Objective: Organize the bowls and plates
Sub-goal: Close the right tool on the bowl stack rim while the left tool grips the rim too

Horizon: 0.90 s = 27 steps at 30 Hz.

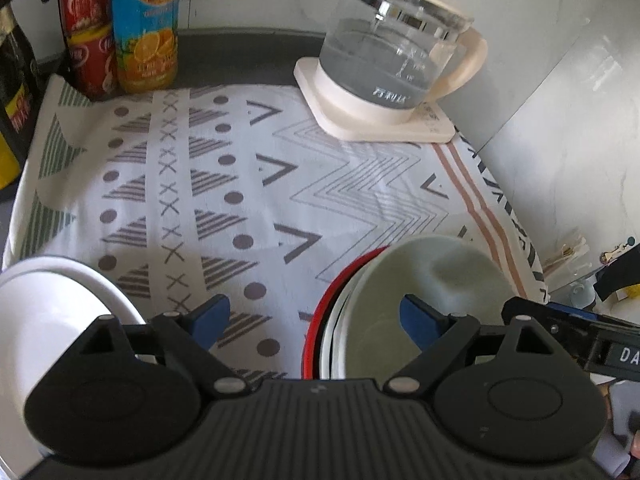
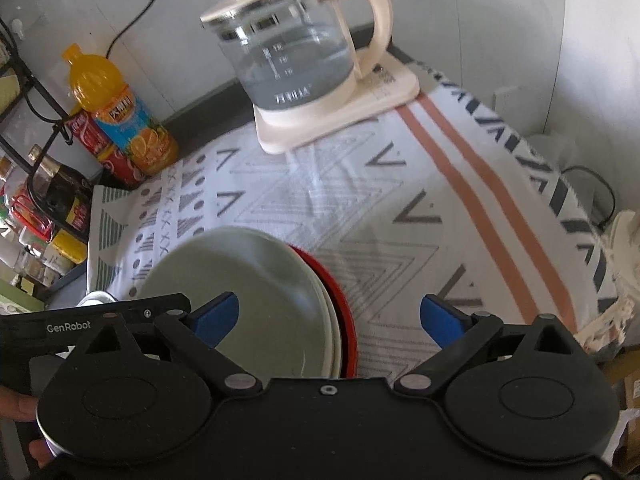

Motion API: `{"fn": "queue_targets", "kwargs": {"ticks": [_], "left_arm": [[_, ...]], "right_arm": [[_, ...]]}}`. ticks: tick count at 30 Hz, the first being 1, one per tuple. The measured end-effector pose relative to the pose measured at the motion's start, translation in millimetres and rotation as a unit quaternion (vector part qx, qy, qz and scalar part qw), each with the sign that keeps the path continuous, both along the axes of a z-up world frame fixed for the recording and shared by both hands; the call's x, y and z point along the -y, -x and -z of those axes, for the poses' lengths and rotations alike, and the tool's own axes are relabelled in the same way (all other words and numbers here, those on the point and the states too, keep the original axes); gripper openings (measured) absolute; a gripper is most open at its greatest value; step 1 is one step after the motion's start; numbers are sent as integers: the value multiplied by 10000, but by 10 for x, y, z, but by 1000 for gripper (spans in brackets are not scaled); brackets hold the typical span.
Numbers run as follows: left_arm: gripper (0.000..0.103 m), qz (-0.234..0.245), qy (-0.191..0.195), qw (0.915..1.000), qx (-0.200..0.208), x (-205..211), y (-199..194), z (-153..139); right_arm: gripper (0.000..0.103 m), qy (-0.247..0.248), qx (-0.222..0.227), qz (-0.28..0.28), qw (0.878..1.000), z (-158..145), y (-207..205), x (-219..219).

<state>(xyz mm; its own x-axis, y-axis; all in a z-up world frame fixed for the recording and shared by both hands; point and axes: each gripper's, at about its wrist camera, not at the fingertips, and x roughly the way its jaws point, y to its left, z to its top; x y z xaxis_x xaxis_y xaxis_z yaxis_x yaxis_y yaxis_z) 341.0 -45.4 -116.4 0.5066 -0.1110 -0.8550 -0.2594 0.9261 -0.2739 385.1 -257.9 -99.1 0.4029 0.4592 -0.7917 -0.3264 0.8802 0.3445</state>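
Both tongs, left point(image 1: 314, 322) and right point(image 2: 330, 314), gape wide with nothing in them. The plate stack point(image 2: 256, 292) could slip if pinched crooked.

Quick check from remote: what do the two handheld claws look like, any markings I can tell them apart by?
Both match: black ribbed bodies, round black pivot discs, silver rivets, blue finger pads. Left claw shows white "GenRobot" lettering on its side in the right view; right claw shows white letters "DA" in the left view.
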Motion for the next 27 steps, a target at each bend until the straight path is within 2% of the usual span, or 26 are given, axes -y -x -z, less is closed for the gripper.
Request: {"fn": "queue_targets", "kwargs": {"ticks": [5,9,10,12,13,15,17,20,27], "left_arm": [[89,-41,149,9997,-178,7,4,135],[86,-86,253,9993,-272,18,-5,213],[83,-83,285,9991,-291,26,-8,225],[78,-82,357,9988,-337,37,-8,253],[73,-88,380,9986,-349,41,-9,263],[64,-100,419,9983,-382,46,-10,288],[52,-142,551,9975,-422,36,-9,325],[41,-143,745,9959,-487,43,-9,384],[37,-173,676,9965,-450,51,14,385]], "right_arm": [[92,-17,-230,-84,9997,126,-11,-14],[81,-98,-450,-139,9988,223,-32,-28],[79,-110,-508,-137,9986,249,-39,-34],[66,-115,-626,-139,9979,312,-46,-42],[63,-112,-678,-153,9975,339,-48,-49],[49,-99,-748,-210,9969,384,-45,-64],[41,-52,-787,-241,9966,421,-35,-79],[32,10,-747,-230,9969,446,-23,-59],[29,31,-669,-290,9973,442,-11,-37]]}}
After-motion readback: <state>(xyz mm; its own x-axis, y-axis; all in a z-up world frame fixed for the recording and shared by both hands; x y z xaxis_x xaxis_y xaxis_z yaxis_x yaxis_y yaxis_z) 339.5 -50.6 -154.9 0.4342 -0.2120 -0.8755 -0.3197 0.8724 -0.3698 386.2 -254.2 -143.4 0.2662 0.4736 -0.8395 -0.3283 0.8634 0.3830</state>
